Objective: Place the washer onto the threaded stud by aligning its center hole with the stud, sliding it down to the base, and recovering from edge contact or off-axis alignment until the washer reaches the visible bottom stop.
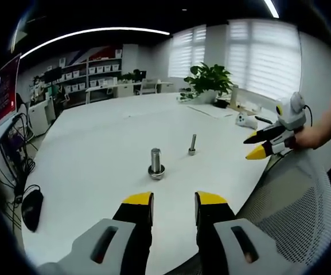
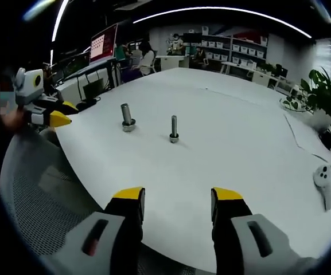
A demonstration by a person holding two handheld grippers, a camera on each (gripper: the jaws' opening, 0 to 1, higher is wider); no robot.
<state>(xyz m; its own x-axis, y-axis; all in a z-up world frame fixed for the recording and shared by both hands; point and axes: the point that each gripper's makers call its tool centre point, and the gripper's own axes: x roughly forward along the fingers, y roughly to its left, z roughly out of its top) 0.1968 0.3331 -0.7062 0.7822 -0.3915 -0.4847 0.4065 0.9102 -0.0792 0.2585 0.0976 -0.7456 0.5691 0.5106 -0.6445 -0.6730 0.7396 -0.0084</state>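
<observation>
1. Left tongs [image 1: 174, 199] and right tongs [image 2: 178, 196] hover apart, empty, at the bench [image 1: 96, 149] edge.
2. Washer [image 1: 156, 170] rings the thick stud [image 1: 155, 157]; thin stud [image 1: 193, 143] stands nearby amid open surface.

Left gripper view looked forward over the white table [image 1: 96, 149] from its near edge, toward shelving and blinds, with the thick stud [image 1: 156, 162] nearer than the thin stud [image 1: 192, 144]. Right gripper view faced the same table [image 2: 228, 143] from another edge, farther back. Both views shared the two studs; each caught the opposite gripper at its margin.
</observation>
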